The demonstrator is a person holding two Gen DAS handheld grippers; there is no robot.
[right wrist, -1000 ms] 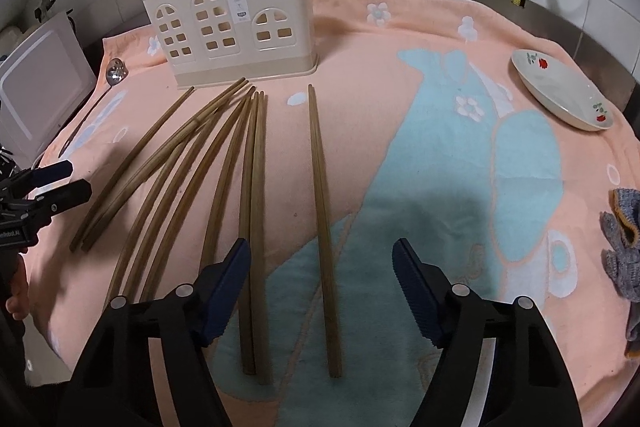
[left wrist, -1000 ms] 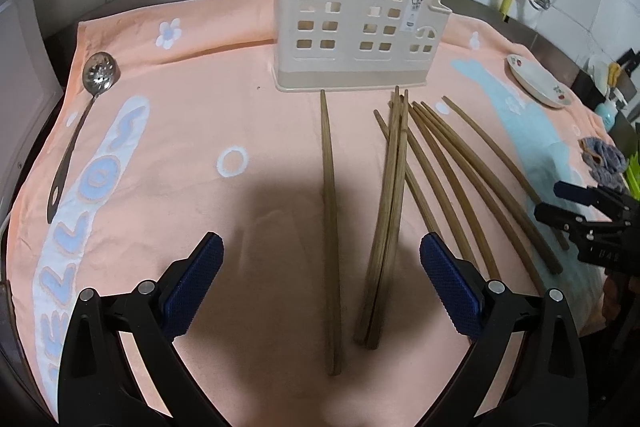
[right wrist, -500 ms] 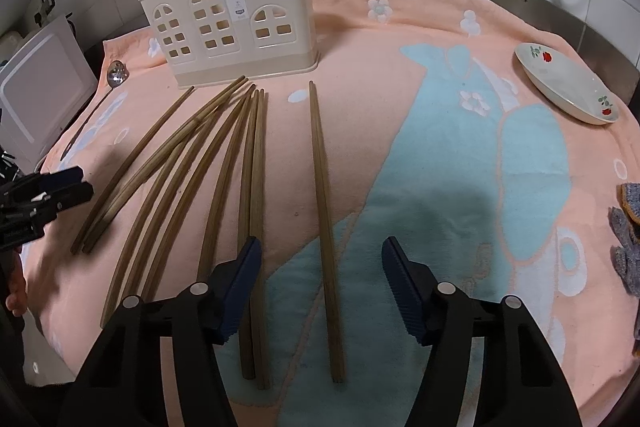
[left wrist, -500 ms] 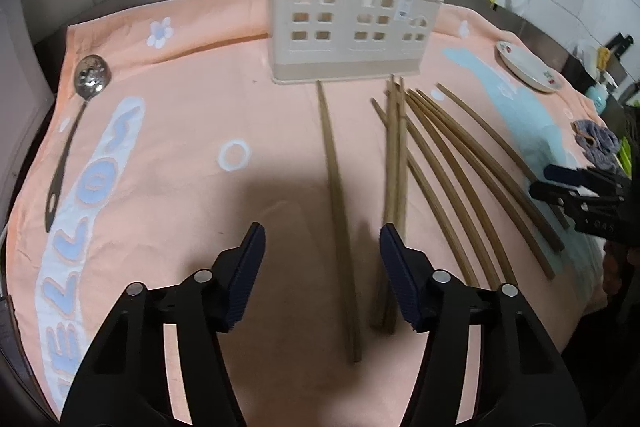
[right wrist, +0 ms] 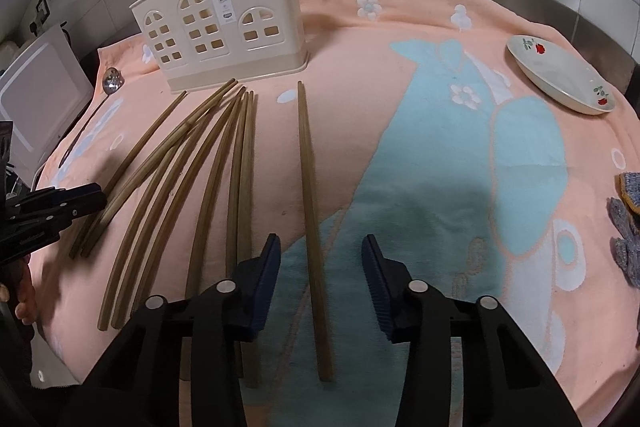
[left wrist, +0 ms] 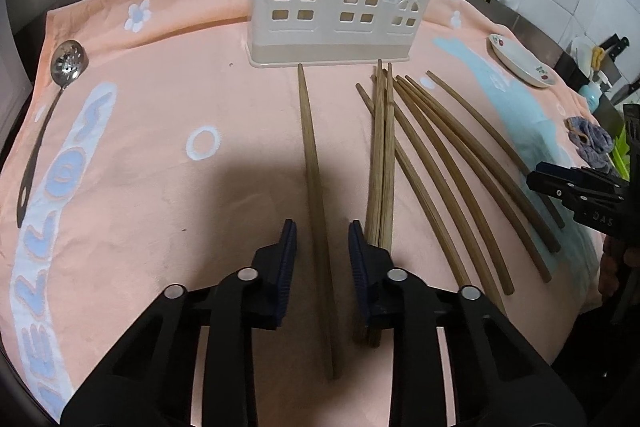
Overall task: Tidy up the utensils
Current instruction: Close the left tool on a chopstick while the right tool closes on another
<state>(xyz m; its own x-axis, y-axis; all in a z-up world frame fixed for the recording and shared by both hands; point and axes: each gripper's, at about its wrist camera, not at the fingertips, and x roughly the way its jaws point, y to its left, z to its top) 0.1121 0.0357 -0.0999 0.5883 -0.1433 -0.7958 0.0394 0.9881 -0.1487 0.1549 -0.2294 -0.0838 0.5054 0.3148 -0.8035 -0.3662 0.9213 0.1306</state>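
Left gripper, seen from its own wrist camera, hangs over the peach towel with its jaws narrowed around 1 lone chopstick; the jaws have just been closing, a gap shows on both sides of the stick, and the blue pads do not press on it. That chopstick lies alone, its far tip just short of the cream utensil holder, which stands upright at the back of the towel. To its right, 2 chopsticks lie side by side, touching, their near ends hidden behind the right-hand finger. Further right, a fan of curved chopsticks spreads across the towel. A slotted spoon lies at the towel's left edge, well apart from the sticks, and a small dish sits at the far right. Right gripper, in its own view, likewise straddles 1 separate chopstick; its jaws have just been closing, yet they stand clearly apart, with wide gaps to the stick on each side. The remaining chopsticks fan out to the left, their far ends near the holder. The dish rests at the right on the towel.
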